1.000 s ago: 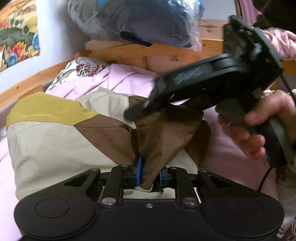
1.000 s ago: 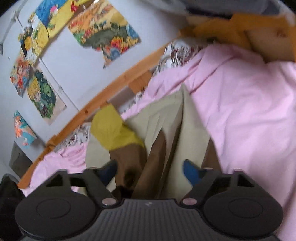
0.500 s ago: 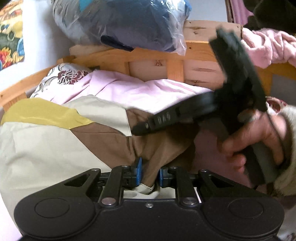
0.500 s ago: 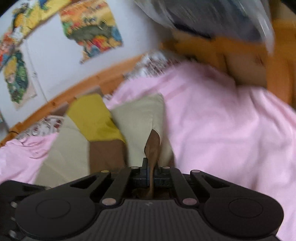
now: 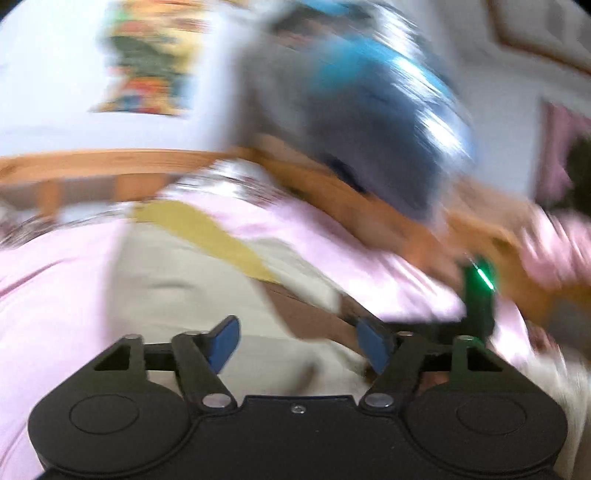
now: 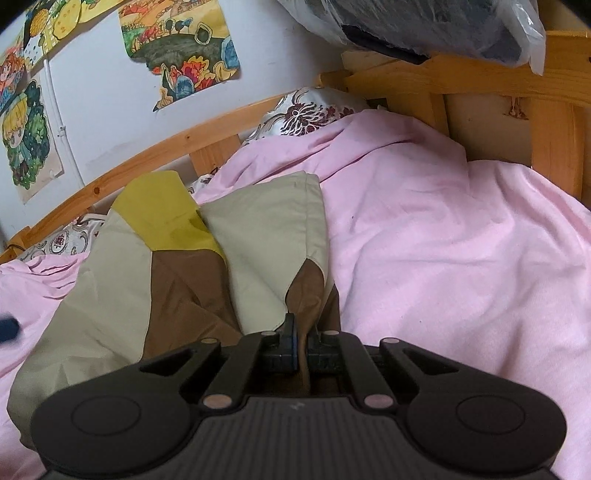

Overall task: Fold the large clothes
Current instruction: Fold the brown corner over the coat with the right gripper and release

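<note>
bed: pink sheet covers the mattress, wooden frame runs along the far side and the headboard end.
wall: white, colourful drawings taped above the frame rail.
bag: clear plastic bag of dark cloth sits on top of the headboard; in the left wrist view it is only a blue-grey smear.
garment: beige/brown/yellow jacket lies on the pink sheet, left of centre in the right wrist view, partly folded, a beige panel lapped over the brown part. Yellow patch at the far end, near the frame rail.
pillow: floral pillow wedged in the far corner, half under the sheet.
right gripper: right gripper has pads pressed together on a brown fold of the jacket at its near edge; cloth rises straight out from between the fingers.
left gripper: left gripper jaws spread and opening, blue pads apart. Jacket lies below and ahead of them; a brown strip runs up to the right-hand pad, contact unclear. View heavily motion-blurred.
left view extra: dark device with a green light, to the right.
</note>
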The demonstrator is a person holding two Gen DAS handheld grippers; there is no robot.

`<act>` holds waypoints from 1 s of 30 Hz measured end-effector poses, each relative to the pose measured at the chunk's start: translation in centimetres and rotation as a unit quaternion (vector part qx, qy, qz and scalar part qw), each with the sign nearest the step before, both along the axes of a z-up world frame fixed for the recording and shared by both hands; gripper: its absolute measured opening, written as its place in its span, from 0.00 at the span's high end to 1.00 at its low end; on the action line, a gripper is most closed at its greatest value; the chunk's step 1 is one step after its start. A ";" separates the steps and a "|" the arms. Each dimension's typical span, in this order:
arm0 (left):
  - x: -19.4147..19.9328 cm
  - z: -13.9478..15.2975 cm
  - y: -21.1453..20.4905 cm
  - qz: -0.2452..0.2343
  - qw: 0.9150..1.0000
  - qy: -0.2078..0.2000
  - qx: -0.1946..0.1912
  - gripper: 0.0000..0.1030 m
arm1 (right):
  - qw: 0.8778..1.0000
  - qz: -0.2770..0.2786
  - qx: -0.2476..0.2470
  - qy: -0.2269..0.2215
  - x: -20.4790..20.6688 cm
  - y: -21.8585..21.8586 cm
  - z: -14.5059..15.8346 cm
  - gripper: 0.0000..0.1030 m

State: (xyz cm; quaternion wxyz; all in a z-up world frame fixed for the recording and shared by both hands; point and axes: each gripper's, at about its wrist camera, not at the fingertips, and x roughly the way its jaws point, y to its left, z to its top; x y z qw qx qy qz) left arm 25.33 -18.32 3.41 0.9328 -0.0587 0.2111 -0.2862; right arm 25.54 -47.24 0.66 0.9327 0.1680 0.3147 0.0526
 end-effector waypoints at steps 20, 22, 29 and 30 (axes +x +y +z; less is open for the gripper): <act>6.3 -6.1 -0.3 0.076 0.990 0.106 0.050 0.27 | 0.989 0.008 -0.096 -0.109 -1.5 1.9 4.8 0.66; 6.3 -6.1 -0.8 0.074 0.990 0.100 0.062 0.27 | 0.991 0.029 -0.093 -0.097 -1.2 2.7 4.7 0.67; 5.5 -6.5 -1.7 0.068 0.991 0.073 0.092 0.27 | 0.987 0.047 -0.151 -0.038 -0.5 4.5 -0.3 0.84; 5.5 -6.5 -1.8 0.069 0.990 0.070 0.096 0.26 | 0.985 0.048 -0.160 -0.042 -0.5 4.7 -0.8 0.84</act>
